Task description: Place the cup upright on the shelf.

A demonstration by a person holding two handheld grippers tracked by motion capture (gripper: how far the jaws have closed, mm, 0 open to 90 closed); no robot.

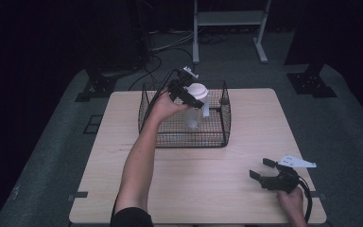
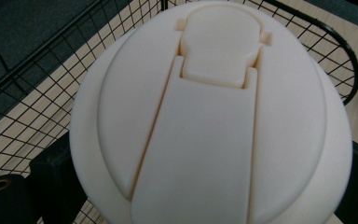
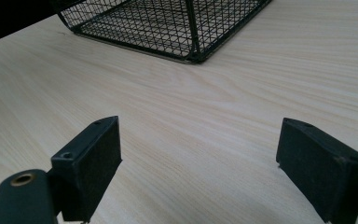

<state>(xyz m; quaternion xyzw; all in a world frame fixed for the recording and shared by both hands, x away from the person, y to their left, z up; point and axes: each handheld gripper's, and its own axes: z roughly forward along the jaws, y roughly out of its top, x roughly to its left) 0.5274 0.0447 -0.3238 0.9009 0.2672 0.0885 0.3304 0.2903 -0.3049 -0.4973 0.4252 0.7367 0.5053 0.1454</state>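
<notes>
Wire-mesh black basket (image 1: 184, 137) sits upper centre of the high view on the wooden table (image 1: 208, 189); inside it the left gripper (image 1: 187, 96) pinches a clear bottle's white lid (image 1: 198, 90). Lower right, the right gripper (image 1: 261, 168) rests with jaws spread.

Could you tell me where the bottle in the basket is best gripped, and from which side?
Grip the bottle across its white lid, from above: it stands upright inside the wire basket, whose walls block a side approach. The left gripper already sits there, jaws either side of the lid.
</notes>
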